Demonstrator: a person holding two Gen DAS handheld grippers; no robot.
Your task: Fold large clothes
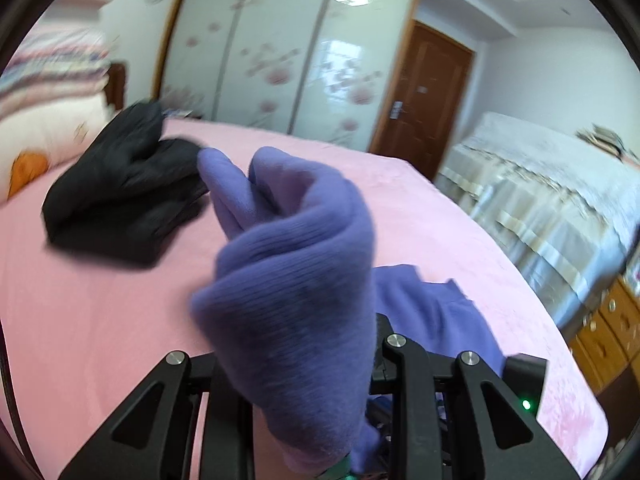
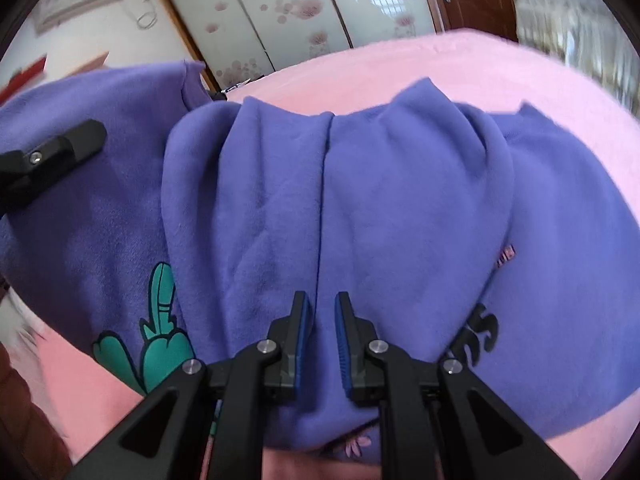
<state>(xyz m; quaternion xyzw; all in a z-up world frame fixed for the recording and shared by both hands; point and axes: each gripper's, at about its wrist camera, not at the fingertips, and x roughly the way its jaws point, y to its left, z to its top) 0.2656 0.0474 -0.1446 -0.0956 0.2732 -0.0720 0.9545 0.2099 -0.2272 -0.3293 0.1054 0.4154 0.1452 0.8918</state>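
Observation:
A purple sweatshirt [image 2: 400,208] with a green print lies on the pink bed [image 2: 480,64], its hood bunched on top. My left gripper [image 1: 304,360] is shut on the ribbed cuff of a purple sleeve [image 1: 296,280] and holds it raised above the bed; its fingertips are hidden by the fabric. The left gripper also shows at the left edge of the right wrist view [image 2: 56,152]. My right gripper [image 2: 322,308] hovers just above the hood, its blue-padded jaws a little apart and holding nothing.
A folded black garment [image 1: 120,196] lies at the far left of the bed [image 1: 100,320]. Stacked bedding [image 1: 52,92] stands behind it. A sliding wardrobe [image 1: 280,52], a brown door [image 1: 424,96] and a covered cabinet [image 1: 540,200] line the room.

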